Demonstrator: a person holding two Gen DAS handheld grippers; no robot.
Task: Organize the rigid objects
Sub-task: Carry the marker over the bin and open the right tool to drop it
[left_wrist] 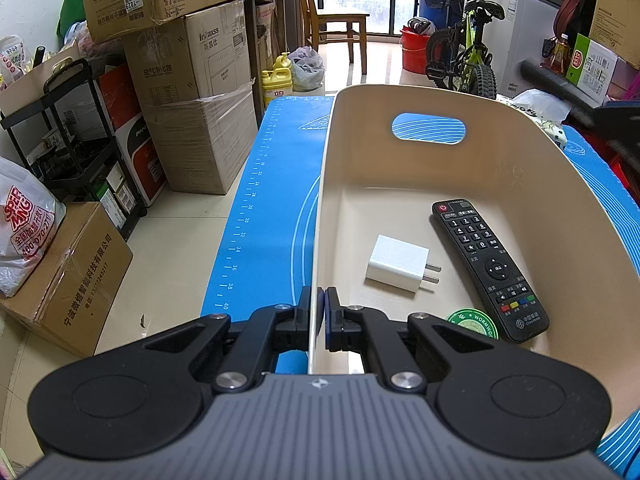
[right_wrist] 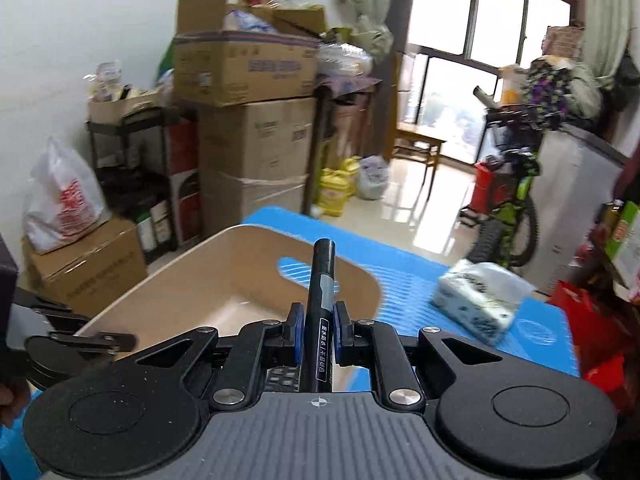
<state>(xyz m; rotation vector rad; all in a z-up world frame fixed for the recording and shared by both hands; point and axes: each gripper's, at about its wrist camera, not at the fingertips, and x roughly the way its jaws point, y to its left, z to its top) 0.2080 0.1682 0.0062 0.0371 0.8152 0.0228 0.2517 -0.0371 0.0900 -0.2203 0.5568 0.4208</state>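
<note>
On the blue mat (left_wrist: 256, 200) sits a beige bin (left_wrist: 512, 160) with an oval handle cutout in its far wall. At the bin's near left wall, the left gripper (left_wrist: 319, 312) has its jaws drawn almost fully together, clamping the thin wall edge between the pads: one finger (left_wrist: 305, 308) lies outside the bin and the other inside. Down on the bin floor lie a white charger (left_wrist: 396, 263) with its two prongs pointing right, a black remote (left_wrist: 489, 270) just beside it along the right side, and a green round sticker (left_wrist: 474, 322) partly hidden behind the gripper's linkage. Charger and remote lie near each other but apart.

From the right wrist view, the right gripper (right_wrist: 318, 326) is closed narrowly on a black marker (right_wrist: 320, 300), with the blue pads (right_wrist: 297, 330) pressing its barrel from both sides. That marker runs forward along the fingers, its capped end sticking out beyond them and hovering over the bin's near side. Its printed label faces up between the jaws. Off to the right on the mat lies a tissue pack (right_wrist: 480, 300), blurred, well apart from the bin. Cardboard boxes (right_wrist: 248, 144) are stacked against the wall behind.
</note>
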